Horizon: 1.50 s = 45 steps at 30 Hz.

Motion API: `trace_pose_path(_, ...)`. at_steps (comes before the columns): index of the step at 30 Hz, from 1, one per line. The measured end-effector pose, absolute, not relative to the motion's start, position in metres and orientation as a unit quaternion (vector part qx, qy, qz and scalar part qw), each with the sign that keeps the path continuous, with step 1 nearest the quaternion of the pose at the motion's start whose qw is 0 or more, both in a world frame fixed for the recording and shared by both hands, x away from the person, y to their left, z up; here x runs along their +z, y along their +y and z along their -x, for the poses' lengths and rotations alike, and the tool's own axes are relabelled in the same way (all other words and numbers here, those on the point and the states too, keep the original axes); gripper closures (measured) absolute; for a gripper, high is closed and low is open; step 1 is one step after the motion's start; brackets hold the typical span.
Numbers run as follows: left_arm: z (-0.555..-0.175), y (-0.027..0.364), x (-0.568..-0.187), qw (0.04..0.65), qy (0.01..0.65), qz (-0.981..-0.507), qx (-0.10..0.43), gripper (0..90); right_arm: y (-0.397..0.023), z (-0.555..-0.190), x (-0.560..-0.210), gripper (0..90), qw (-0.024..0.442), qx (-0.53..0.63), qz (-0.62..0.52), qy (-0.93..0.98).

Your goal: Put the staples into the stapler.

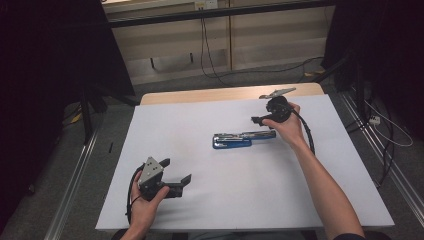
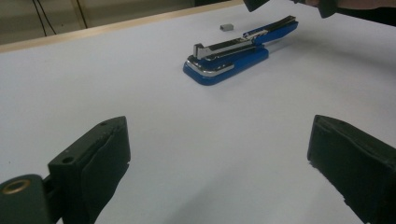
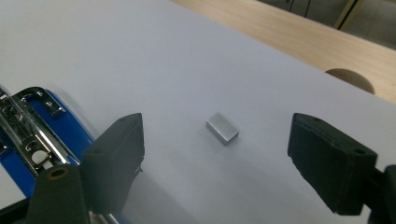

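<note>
The left hand-held gripper (image 1: pixel 177 182) is held low over the bench (image 1: pixel 310 200), near and left of the stapler (image 1: pixel 240 139), its jaws wide apart and empty, apparently kept in reserve. The stapler lies flat with its top swung open, the channel exposed, seemingly ready for loading. Just beyond its right end lies the staple block (image 3: pixel 222 128), bracketed by the open, empty jaws of the right hand-held gripper (image 3: pixel 215 158), judged poised to grasp it.

1. Staple block (image 3: pixel 222 128): a small silvery rectangular bar of staples, lying flat on the white sheet, just beyond the stapler's far end.
2. Stapler (image 1: pixel 239 139): blue with chrome magazine, swung open flat, lying lengthwise mid-sheet.
</note>
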<state>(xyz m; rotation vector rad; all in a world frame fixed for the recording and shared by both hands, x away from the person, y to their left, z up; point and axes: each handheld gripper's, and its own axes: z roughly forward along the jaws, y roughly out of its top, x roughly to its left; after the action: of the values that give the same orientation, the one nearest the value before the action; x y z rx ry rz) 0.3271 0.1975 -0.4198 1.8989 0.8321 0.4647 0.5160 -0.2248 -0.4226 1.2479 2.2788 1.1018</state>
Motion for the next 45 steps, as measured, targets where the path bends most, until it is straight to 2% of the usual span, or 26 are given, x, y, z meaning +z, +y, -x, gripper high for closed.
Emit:
trace_pose_path(4,-0.327,0.198,-0.419,0.49,0.343,-0.778,0.192,6.0,-0.221,-0.522,-0.42,22.9,0.157,0.382,-0.426,0.805)
trace_pose_path(10,-0.328,0.197,-0.419,0.493,0.339,-0.777,0.194,6.0,-0.216,-0.532,-0.421,19.8,0.155,0.374,-0.43,0.807)
trace_pose_path(18,-0.328,0.194,-0.419,0.489,0.334,-0.782,0.195,6.0,-0.208,-0.543,-0.422,25.4,0.144,0.354,-0.415,0.826)
trace_pose_path(27,-0.329,0.192,-0.419,0.489,0.324,-0.786,0.196,6.0,-0.2,-0.554,-0.43,35.3,0.135,0.319,-0.402,0.847)
trace_pose_path(31,-0.329,0.191,-0.419,0.488,0.324,-0.786,0.198,6.0,-0.194,-0.556,-0.437,44.0,0.13,0.304,-0.396,0.857)
trace_pose_path(45,-0.328,0.189,-0.419,0.492,0.316,-0.788,0.193,6.1,-0.201,-0.566,-0.441,54.7,0.114,0.268,-0.396,0.871)
